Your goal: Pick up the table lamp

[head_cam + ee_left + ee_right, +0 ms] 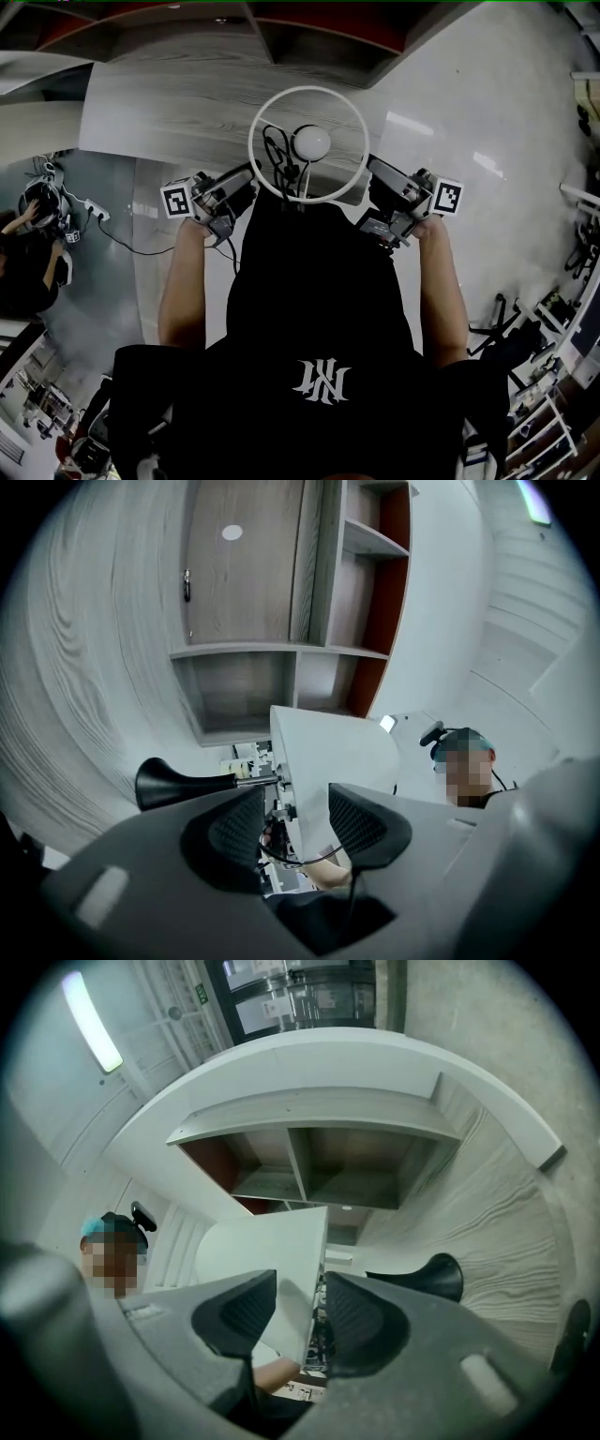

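Note:
Seen from above in the head view, the table lamp shows as a white shade ring (308, 91) around its bulb (311, 142), with a dark cord inside. My left gripper (251, 180) sits at the ring's left side and my right gripper (372, 178) at its right. In the left gripper view the white shade wall (323, 747) stands between the open jaws of the left gripper (295, 822), with a gap at one pad; the black base (164, 782) lies to the left. In the right gripper view the shade (272, 1246) passes between the right gripper (302, 1312), whose jaws are open, and the black base (427, 1279) is to the right.
A wood-grain shelf unit with red insides (234, 37) stands behind the lamp. A person with a headset (33, 234) sits at the far left, with a cable (131, 246) on the floor. Chairs and frames (562, 309) crowd the right. My own black shirt hides what is under the lamp.

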Available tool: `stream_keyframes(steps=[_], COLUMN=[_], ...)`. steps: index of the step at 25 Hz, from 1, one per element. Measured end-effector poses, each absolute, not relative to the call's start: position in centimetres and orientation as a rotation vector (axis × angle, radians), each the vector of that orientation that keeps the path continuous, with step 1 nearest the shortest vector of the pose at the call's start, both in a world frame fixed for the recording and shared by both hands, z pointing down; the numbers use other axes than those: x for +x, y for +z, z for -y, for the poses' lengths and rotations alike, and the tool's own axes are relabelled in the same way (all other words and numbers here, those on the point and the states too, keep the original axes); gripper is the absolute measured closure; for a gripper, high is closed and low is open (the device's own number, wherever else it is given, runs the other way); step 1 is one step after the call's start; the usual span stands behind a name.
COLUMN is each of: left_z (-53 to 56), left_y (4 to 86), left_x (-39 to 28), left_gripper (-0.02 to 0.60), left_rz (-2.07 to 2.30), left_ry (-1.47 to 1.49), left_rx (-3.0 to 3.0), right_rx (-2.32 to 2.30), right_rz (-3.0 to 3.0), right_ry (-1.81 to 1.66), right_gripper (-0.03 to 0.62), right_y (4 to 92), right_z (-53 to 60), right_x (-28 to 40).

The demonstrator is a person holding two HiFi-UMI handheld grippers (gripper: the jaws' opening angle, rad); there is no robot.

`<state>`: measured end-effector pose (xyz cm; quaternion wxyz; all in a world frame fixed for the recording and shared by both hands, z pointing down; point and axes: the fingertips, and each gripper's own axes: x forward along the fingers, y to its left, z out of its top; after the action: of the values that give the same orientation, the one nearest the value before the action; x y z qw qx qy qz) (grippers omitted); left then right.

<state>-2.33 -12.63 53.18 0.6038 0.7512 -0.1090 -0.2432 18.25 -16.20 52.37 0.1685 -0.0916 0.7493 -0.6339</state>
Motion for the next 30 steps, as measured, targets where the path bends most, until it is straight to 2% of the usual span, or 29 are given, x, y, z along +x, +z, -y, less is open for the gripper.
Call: stream_keyframes(steps=[9,17,22,30], left_z=[12.4,12.5,12.6,12.5], left_y=[53.1,52.3,51.6,51.8], left_x=[-1.7,-1.7,-1.6,-1.8], left_gripper=[0.374,0.411,0.465,0.472], left_rz=[0.215,0.201,0.186,0.181], left_ry=[-0.595,-0.639,-0.675,-0.680], left_rx=[1.725,1.735,1.755,1.764], right_rx=[-0.224,-0.227,-0.241,-0.251], right_rz=[-2.097,-2.084,-2.113,-2.156], right_ry=[-1.795,-1.788,-1.762,-1.747], right_gripper=[0.450,0.453,0.454,0.454], right_y=[52.0,51.8,52.0,51.9], right_z=[16.1,16.1,16.1,16.0], right_x=[18.0,17.9,17.9,17.8])
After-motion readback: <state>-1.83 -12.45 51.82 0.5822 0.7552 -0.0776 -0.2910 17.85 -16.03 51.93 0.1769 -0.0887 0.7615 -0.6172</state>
